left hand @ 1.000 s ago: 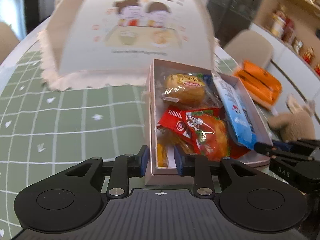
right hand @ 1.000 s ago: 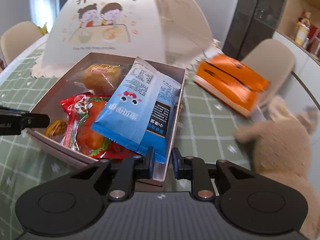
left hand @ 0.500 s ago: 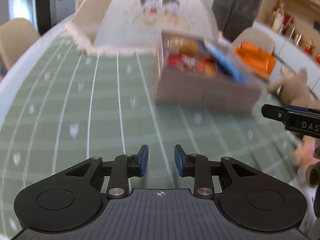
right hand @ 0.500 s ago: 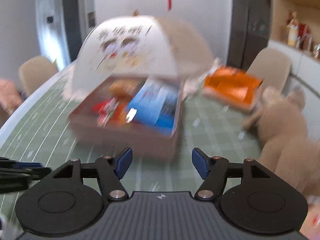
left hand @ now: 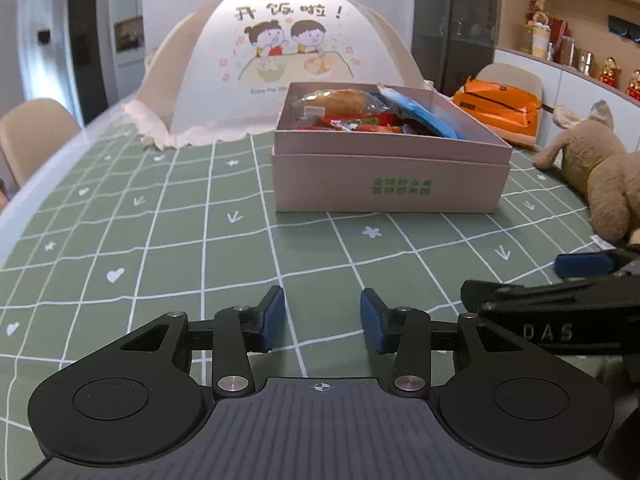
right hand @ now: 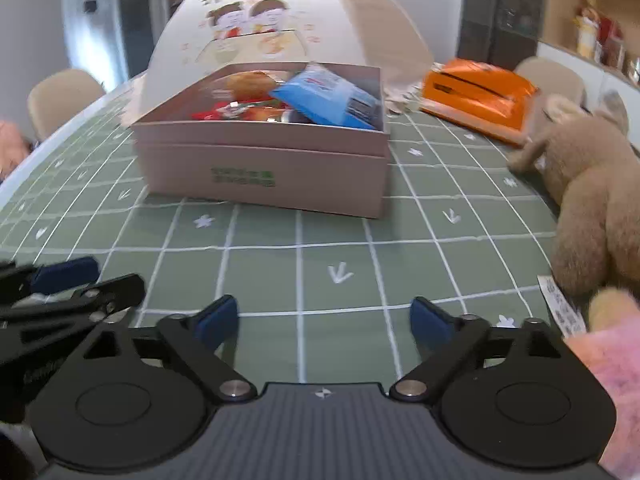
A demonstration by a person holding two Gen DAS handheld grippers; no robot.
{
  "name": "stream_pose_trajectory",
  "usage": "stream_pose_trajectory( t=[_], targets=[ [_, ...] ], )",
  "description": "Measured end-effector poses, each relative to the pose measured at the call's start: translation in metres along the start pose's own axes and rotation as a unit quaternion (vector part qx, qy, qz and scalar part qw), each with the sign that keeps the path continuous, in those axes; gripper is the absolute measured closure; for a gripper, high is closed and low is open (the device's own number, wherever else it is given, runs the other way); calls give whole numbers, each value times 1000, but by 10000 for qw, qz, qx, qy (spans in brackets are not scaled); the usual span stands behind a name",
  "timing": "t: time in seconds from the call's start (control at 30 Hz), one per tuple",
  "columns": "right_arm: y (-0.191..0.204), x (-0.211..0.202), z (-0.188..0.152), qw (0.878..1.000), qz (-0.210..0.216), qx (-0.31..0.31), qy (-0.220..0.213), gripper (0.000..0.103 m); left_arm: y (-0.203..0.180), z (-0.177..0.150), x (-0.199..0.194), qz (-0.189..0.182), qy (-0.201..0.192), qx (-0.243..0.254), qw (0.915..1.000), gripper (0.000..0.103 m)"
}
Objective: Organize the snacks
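Note:
A pink cardboard box [left hand: 390, 174] [right hand: 264, 168] stands on the green checked tablecloth, filled with snacks: a yellow cake in clear wrap [left hand: 340, 102] [right hand: 250, 84], red packets [left hand: 360, 124] [right hand: 224, 110] and a blue bag [left hand: 424, 114] [right hand: 328, 98]. My left gripper [left hand: 322, 320] sits well short of the box over bare cloth, its jaws opening with nothing between them. My right gripper [right hand: 324, 320] is also back from the box, its jaws opening wide and empty. Each gripper shows at the edge of the other's view.
A domed mesh food cover [left hand: 280, 68] [right hand: 280, 20] stands behind the box. An orange pouch [left hand: 500, 106] [right hand: 476, 94] lies at the back right. A tan plush animal [left hand: 596, 176] [right hand: 592, 184] sits on the right, with something pink and fluffy [right hand: 612, 372] nearer. Chairs ring the table.
Both grippers let go of the box's near edge and drew back from it across the cloth. Their jaws have spread apart, the right one much wider.

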State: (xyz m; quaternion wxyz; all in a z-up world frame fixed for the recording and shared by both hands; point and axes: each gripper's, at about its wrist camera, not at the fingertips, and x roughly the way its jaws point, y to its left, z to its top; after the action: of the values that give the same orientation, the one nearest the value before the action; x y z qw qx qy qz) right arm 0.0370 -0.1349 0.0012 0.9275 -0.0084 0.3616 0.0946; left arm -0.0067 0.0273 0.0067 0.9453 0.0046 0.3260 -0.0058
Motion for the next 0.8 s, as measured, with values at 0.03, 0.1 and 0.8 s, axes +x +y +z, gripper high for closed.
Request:
stream_pose_trajectory(
  t=[0.03, 0.1, 0.8],
  targets=[
    [-2, 2, 1, 10000, -6, -20, -7, 3, -1, -1, 0, 33, -28, -5, 10000, 56],
    [-6, 3, -1, 10000, 36, -31, -70, 0, -2, 0, 1, 57, -27, -48, 10000, 56],
    [-11, 2, -8, 9994, 43, -14, -332, 0, -5, -2, 0, 139, -92, -59, 9998, 56]
  ],
)
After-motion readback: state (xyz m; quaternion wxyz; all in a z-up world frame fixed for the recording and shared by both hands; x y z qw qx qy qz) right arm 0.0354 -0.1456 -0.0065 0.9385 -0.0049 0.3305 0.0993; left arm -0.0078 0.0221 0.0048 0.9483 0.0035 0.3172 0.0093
